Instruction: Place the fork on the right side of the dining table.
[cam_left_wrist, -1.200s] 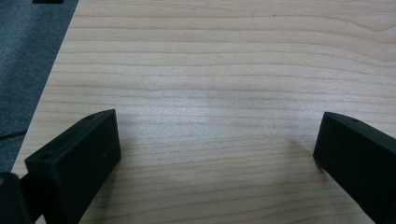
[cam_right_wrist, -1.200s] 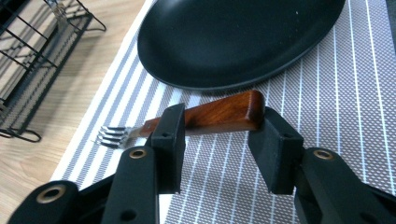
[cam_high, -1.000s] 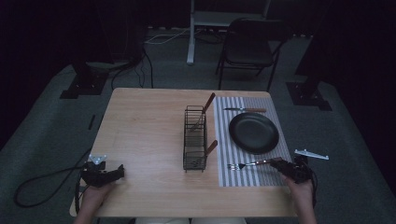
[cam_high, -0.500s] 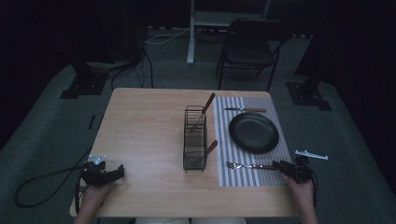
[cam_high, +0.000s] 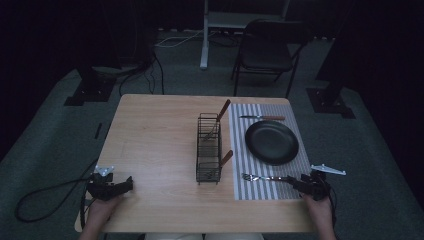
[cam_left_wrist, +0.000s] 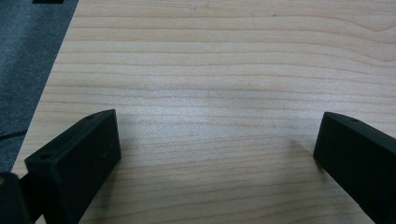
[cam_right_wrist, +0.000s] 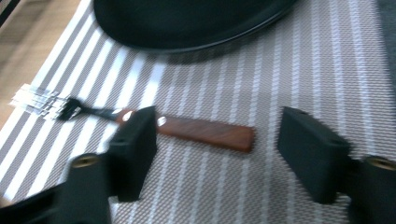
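A fork (cam_high: 265, 177) with a wooden handle (cam_right_wrist: 205, 133) lies flat on the striped placemat (cam_high: 290, 187), near its front edge, tines (cam_right_wrist: 37, 105) pointing toward the wire caddy. My right gripper (cam_high: 312, 186) sits at the handle's end. In the right gripper view it (cam_right_wrist: 219, 140) stands open, with the handle on the mat between and just beyond the two jaws and touching neither. A black plate (cam_high: 271, 142) rests on the mat behind the fork. My left gripper (cam_high: 110, 187) is at the table's front left corner, open over bare wood (cam_left_wrist: 217, 135).
A black wire caddy (cam_high: 207, 147) stands mid-table with two wooden-handled utensils (cam_high: 223, 109) (cam_high: 226, 158) leaning in it. A knife (cam_high: 262, 118) lies on the mat behind the plate. A chair (cam_high: 267, 47) and stand bases are on the floor beyond the table.
The fork's handle end has settled flat on the mat and my right gripper has eased back a little toward the person. The left gripper has not moved.
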